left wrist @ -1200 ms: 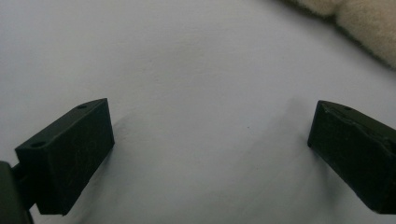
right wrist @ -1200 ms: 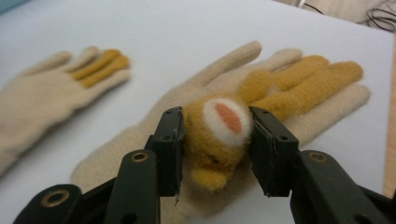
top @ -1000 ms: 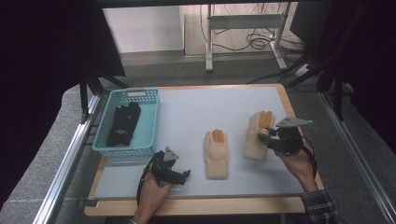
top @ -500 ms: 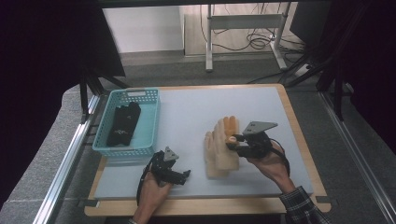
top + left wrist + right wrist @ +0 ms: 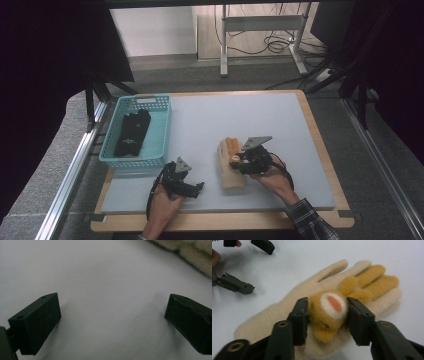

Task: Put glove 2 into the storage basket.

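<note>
While the left gripper point(image 5: 196, 188) rests near the table's front edge, jaws wide on bare grey mat point(image 5: 280, 120), the right gripper point(image 5: 327, 312) brackets a fuzzy mustard-yellow glove point(image 5: 352, 293) lying on a cream fleece glove point(image 5: 231, 172) (fingers pointing away). Its jaws have just been opening, pads at the yellow cuff. A second ago that glove lay farther right. Beyond-left sits a teal plastic basket point(image 5: 112, 156).

Black gloves point(image 5: 131, 132) in teal basket point(image 5: 161, 131)
</note>
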The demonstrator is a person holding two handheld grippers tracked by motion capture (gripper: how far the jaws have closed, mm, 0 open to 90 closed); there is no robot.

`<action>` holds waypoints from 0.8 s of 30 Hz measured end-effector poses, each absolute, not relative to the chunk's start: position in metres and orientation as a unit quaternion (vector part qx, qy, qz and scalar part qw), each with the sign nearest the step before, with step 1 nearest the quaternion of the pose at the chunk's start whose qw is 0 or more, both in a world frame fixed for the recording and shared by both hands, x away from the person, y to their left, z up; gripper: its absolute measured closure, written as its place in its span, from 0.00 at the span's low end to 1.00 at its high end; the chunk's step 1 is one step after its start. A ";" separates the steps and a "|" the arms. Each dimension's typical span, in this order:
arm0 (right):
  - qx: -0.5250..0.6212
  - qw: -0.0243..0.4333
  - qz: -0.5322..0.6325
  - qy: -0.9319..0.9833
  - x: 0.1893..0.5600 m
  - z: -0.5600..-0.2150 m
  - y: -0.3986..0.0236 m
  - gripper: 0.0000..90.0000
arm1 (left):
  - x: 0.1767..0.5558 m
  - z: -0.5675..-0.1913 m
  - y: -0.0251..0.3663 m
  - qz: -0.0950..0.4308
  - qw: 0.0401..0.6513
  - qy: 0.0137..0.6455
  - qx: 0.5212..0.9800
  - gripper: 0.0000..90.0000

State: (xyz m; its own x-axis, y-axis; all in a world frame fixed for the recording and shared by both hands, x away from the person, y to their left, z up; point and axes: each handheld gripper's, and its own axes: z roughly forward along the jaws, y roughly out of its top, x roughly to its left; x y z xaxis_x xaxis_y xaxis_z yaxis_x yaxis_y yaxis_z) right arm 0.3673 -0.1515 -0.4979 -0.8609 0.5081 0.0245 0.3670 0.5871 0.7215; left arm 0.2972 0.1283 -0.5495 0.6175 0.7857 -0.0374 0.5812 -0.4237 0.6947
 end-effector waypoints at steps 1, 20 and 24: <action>0.249 0.089 0.384 0.884 0.367 -0.499 -0.152 0.55 | 0.297 -0.550 0.128 0.148 0.345 0.411 0.831 0.01; 0.277 0.089 0.375 0.880 0.347 -0.505 -0.198 0.93 | 0.298 -0.549 0.129 0.146 0.345 0.412 0.831 0.01; 0.266 0.082 0.375 0.884 0.339 -0.515 -0.196 0.95 | 0.297 -0.549 0.129 0.147 0.346 0.413 0.829 0.01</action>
